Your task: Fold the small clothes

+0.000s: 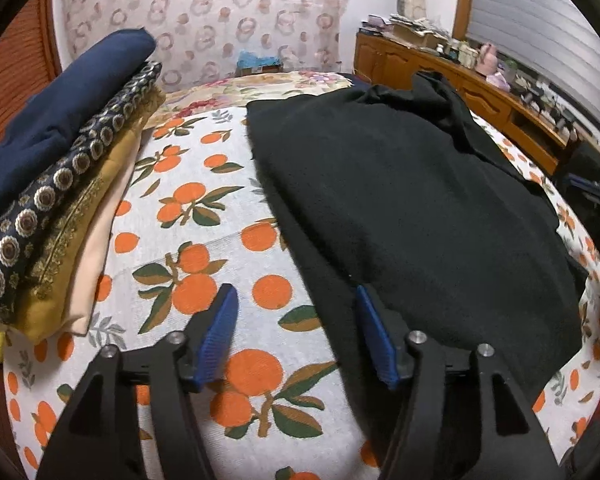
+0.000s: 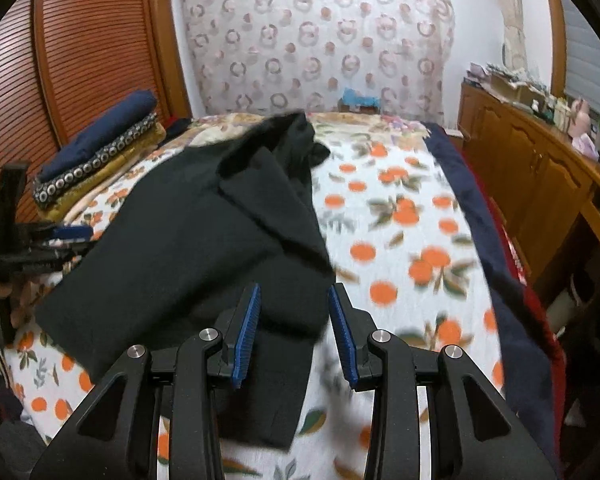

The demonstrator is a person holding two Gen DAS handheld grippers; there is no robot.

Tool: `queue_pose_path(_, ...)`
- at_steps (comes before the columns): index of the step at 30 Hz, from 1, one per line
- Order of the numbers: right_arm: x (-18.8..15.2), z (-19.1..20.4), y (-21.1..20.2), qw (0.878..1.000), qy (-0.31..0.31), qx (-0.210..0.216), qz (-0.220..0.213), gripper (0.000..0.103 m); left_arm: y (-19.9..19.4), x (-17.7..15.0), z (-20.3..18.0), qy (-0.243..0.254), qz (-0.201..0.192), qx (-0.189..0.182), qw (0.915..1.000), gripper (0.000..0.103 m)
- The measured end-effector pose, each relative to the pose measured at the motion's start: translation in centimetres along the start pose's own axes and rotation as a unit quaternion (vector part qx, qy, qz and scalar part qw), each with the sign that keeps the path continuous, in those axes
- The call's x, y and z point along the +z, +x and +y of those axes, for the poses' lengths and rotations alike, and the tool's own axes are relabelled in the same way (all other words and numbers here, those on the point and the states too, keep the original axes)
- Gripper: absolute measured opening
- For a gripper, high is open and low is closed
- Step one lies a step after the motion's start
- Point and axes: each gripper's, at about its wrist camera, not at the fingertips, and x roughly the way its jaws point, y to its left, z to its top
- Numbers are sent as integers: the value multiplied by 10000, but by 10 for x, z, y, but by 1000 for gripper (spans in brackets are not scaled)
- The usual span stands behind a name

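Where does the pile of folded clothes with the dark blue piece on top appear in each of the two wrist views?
Left wrist view: the pile of folded clothes fills the left edge, large and near.
Right wrist view: the pile is small, at middle left, before the wooden shutter door.
Shared landmark: the black garment on the orange-print bedcover, to the pile's right.

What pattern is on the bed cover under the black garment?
Oranges with green leaves on white bed cover, clearest in the left wrist view.
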Motion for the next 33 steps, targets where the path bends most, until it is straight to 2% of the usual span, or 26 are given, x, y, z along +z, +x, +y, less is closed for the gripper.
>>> queue_pose_path(6, 53, 2, 17, 9993, -346, 99, -101, 35, 1, 0, 5, -46, 7, 86, 10000, 68)
queue_pose_path(10, 84, 11, 39, 9978, -543, 366, -78, 35, 0, 1, 6, -66, 11, 93, 9999, 68)
queue_pose_path(14, 104, 24, 76, 9953, -760, 583, 115, 35, 0, 4, 5, -138, 35, 103, 9998, 68)
queue_pose_path(20, 119, 22, 135, 9928, -599, 787, 673, 35, 0, 29, 13, -307, -122, -9, 9995, 68)
queue_pose_path(21, 122, 21, 139, 9922, -551, 873, 700, 33, 1, 33, 14, -313, -137, -32, 9994, 68)
queue_pose_path(25, 131, 14, 144, 9909, -538, 1030, 674, 6, 10, 50, 16, -293, -181, -119, 9993, 68)
queue_pose_path(26, 135, 12, 142, 9912, -528, 1043, 629, 3, 12, 53, 15, -286, -180, -157, 9993, 68)
queue_pose_path(28, 143, 3, 137, 9938, -526, 875, 432, 1, 15, 58, 13, -257, -195, -217, 9992, 68)
queue_pose_path(31, 159, -22, 132, 9987, -356, 280, 232, 1, 18, 63, 11, -211, -235, -276, 9991, 68)
queue_pose_path(33, 165, -43, 138, 9993, -185, -134, 295, 1, 20, 64, 11, -211, -233, -314, 9990, 68)
